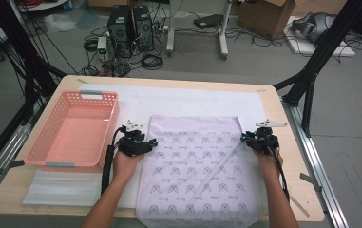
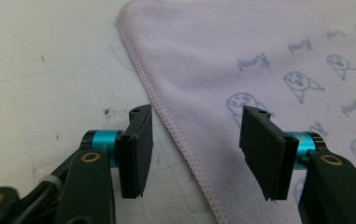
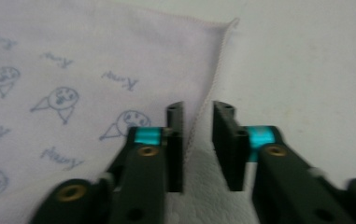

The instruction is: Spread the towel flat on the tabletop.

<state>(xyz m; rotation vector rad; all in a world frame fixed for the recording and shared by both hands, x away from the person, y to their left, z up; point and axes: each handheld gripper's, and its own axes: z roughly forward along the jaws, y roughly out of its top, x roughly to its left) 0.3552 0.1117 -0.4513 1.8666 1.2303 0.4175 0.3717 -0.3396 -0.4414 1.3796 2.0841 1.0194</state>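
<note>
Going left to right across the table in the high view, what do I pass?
Pink basket → left gripper → printed towel → right gripper.

Illegible cursive blue word repeated across the printed towel [image 2: 269, 51]

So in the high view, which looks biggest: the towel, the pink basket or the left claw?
1. Towel, largest.
2. Pink basket, somewhat smaller.
3. Left claw, by far the smallest.
</note>
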